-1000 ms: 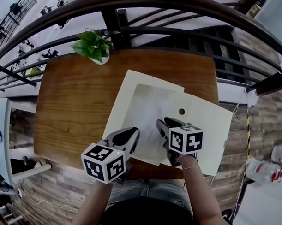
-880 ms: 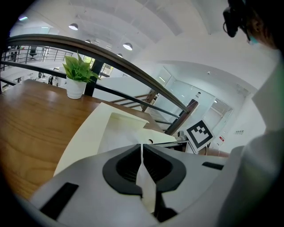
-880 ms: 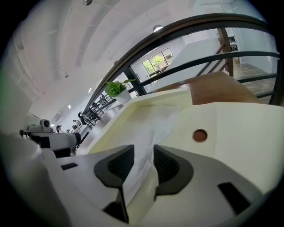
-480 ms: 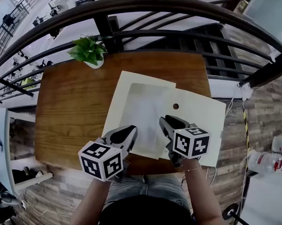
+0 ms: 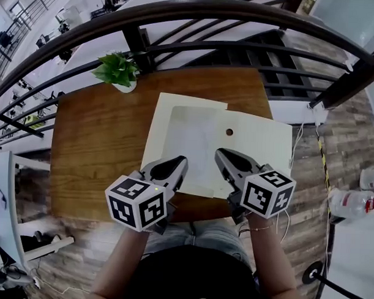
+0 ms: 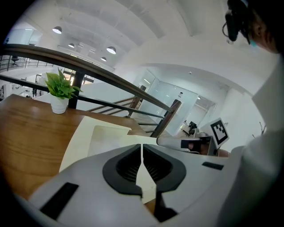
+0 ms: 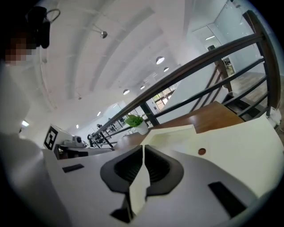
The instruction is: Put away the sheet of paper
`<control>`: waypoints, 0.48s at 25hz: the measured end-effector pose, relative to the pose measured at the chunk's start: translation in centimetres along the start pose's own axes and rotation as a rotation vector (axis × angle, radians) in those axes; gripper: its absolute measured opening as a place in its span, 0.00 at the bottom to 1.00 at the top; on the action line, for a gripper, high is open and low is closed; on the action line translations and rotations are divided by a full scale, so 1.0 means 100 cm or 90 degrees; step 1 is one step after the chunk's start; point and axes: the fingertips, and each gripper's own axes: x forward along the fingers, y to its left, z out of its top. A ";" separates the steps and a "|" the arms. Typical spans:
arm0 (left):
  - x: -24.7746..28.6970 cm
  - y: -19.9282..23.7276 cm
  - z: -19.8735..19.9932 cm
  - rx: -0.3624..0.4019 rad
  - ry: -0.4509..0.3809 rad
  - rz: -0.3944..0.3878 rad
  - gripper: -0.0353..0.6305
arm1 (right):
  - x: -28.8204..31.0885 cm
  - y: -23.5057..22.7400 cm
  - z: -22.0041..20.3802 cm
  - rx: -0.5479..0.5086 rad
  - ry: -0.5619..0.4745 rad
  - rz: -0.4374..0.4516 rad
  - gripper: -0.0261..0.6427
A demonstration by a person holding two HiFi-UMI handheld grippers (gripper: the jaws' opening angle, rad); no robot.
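Observation:
A white sheet of paper (image 5: 190, 146) lies flat on an open cream folder (image 5: 260, 148) on the wooden table (image 5: 95, 149). My left gripper (image 5: 179, 165) hovers over the folder's near left part with its jaws shut and nothing seen between them (image 6: 142, 148). My right gripper (image 5: 220, 156) sits over the sheet's right edge. Its jaws are closing and stand almost together (image 7: 143, 148), with only pale paper showing through the slit. A brown round button (image 5: 229, 132) marks the folder's right flap (image 7: 230, 146).
A small potted plant (image 5: 119, 70) stands at the table's far left corner. A dark metal railing (image 5: 197, 42) runs just behind the table. The folder's right flap overhangs the table's right edge. The person's legs are against the near edge.
The right gripper's jaws have come together from wide open, and it has drifted right and back toward the person. The left gripper has stayed shut near the folder's front left.

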 end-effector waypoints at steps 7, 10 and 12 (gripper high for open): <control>-0.002 -0.026 0.021 0.033 -0.040 -0.074 0.09 | -0.029 0.032 0.035 -0.025 -0.087 0.021 0.08; -0.005 -0.035 0.025 0.034 -0.055 -0.096 0.09 | -0.036 0.039 0.037 -0.048 -0.085 0.014 0.08; -0.007 -0.037 0.028 0.038 -0.058 -0.105 0.09 | -0.040 0.045 0.038 -0.061 -0.083 0.010 0.08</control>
